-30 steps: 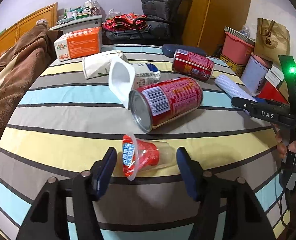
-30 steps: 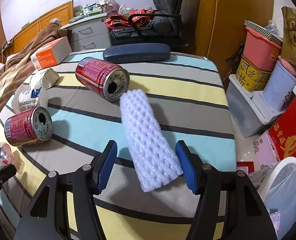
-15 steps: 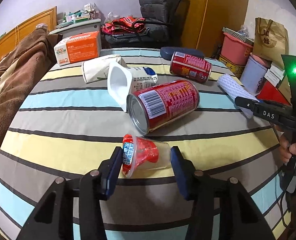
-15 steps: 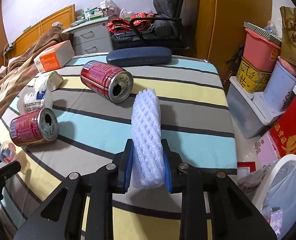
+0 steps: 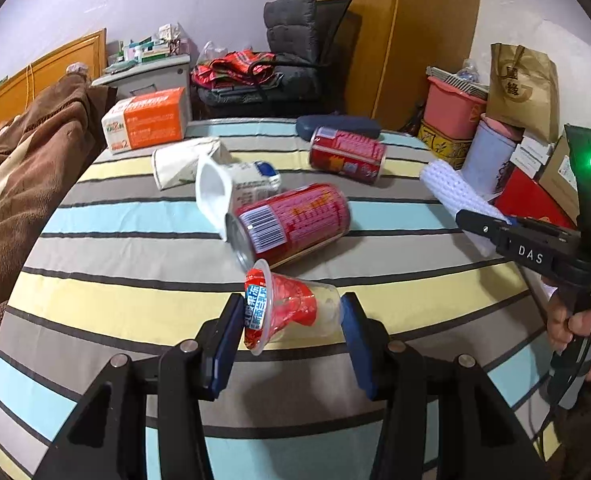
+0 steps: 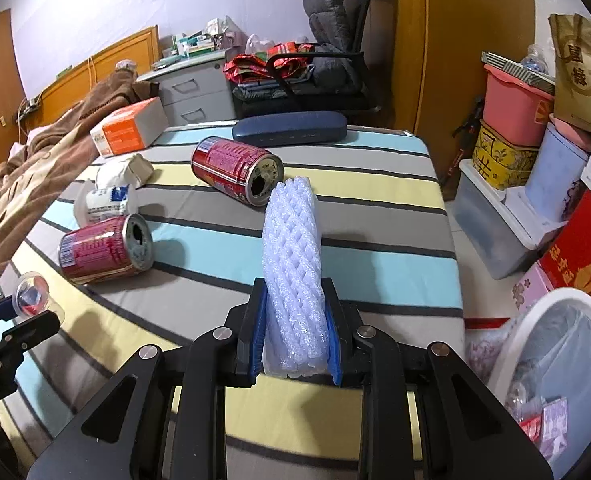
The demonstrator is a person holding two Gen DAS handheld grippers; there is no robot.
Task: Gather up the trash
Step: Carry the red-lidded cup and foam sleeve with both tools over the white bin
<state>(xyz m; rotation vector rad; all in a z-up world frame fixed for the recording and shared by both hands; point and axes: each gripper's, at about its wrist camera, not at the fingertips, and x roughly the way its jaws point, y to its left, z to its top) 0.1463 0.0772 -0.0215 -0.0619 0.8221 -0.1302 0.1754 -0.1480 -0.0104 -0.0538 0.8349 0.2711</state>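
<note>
My left gripper (image 5: 291, 312) is shut on a clear plastic jelly cup (image 5: 291, 314) with a torn red lid, held on its side just above the striped bed cover (image 5: 135, 304). My right gripper (image 6: 295, 312) is shut on a white foam net sleeve (image 6: 291, 248), which sticks out forward between the blue pads, squeezed narrow. The left wrist view shows the same sleeve (image 5: 455, 188) at the right. Two red cans (image 5: 295, 224) (image 5: 347, 156) lie on their sides on the cover, beyond the cup.
A white yogurt cup (image 5: 215, 188), a crumpled carton (image 5: 179, 160), an orange box (image 5: 147, 124) and a dark blue case (image 6: 289, 130) lie further back. A brown blanket (image 5: 23, 184) covers the left. A lined white bin (image 6: 555, 360) stands on the floor at the right, near stacked boxes (image 6: 507, 140).
Both grippers have closed: the left one on the jelly cup, the right one on the foam sleeve. Both have since risen a little with their loads.
</note>
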